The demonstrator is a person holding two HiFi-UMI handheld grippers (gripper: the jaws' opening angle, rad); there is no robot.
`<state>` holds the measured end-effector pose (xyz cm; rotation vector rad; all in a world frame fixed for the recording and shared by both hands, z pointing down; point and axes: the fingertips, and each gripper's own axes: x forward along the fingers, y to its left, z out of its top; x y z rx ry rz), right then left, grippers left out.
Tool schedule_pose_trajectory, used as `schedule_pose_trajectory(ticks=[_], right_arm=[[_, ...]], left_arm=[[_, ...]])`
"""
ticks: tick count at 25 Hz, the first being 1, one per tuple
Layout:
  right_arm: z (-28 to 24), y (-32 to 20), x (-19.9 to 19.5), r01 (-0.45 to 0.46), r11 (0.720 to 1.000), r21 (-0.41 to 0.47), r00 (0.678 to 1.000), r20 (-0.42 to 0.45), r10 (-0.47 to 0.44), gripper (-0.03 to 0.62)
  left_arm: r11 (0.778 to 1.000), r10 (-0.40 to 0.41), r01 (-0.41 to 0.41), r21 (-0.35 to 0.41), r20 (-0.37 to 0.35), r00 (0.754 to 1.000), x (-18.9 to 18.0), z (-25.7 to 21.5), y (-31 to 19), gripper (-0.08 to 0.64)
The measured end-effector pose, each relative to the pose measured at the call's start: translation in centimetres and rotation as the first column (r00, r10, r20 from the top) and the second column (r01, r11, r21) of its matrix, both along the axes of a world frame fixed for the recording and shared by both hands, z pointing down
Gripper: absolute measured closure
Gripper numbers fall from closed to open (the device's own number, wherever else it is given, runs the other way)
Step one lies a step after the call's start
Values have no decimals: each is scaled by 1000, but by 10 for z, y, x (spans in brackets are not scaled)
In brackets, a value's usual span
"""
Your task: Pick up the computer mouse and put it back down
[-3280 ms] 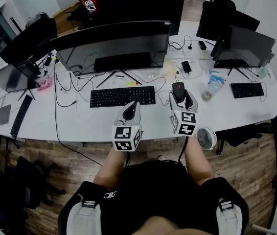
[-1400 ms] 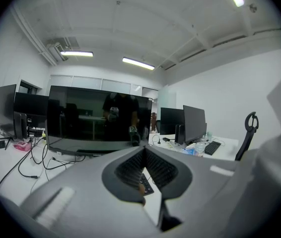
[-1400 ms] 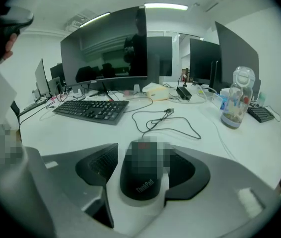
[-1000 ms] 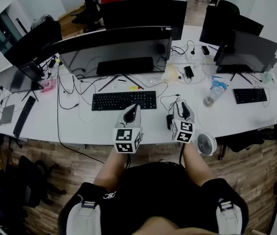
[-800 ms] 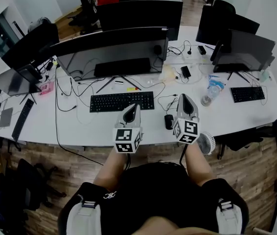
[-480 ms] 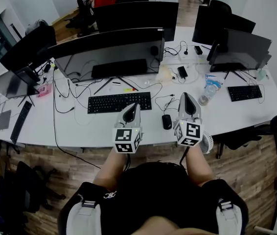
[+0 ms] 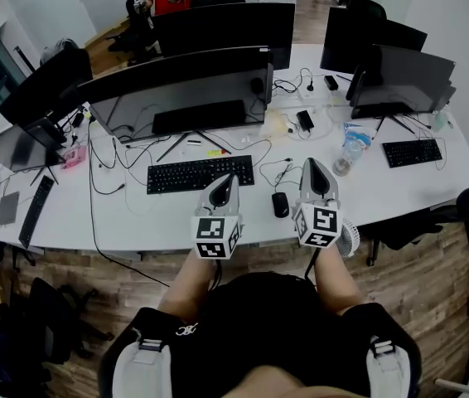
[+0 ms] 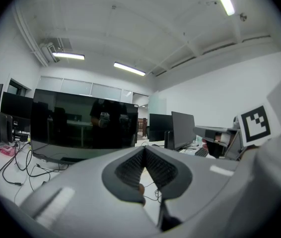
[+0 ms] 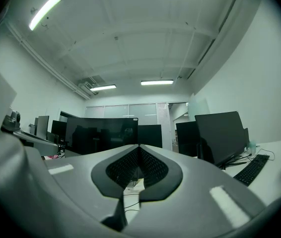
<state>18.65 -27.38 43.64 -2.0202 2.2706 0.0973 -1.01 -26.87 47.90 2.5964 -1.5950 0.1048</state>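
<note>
The black computer mouse (image 7: 280, 204) lies on the white desk (image 7: 400, 185) near its front edge, with its cable running back toward the monitors. My right gripper (image 7: 314, 165) hovers just right of the mouse, apart from it, jaws shut with nothing between them. My left gripper (image 7: 227, 178) is held over the desk front, left of the mouse, also shut and empty. In the left gripper view the left gripper (image 8: 144, 148) points level across the room. The right gripper (image 9: 139, 146) does the same in its own view. The mouse shows in neither gripper view.
A black keyboard (image 7: 200, 173) lies left of the mouse, behind the left gripper. Monitors (image 7: 176, 81) and loose cables (image 7: 114, 152) fill the desk's back. A water bottle (image 7: 346, 152), a second keyboard (image 7: 414, 152) and a small fan (image 7: 349, 237) are on the right.
The right gripper's jaws have gone from open around the mouse to shut, and it moved right, off the mouse. The mouse now rests nearer the desk front than at first. The left gripper barely moved.
</note>
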Motion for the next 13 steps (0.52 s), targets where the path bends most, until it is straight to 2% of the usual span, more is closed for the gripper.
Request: schedule_pose_trajectory(ticks=[5,13], right_arm=[[1,4,1,-23,1000,6,1000,14,23,588],[3,7,-19,0,1000,4,1000,11,0,588]], left_arm=[[1000,0,0,2,5,1000,-3,-2,3,508],[1000,-8,8,18,19,1000,-19,-6,7,508]])
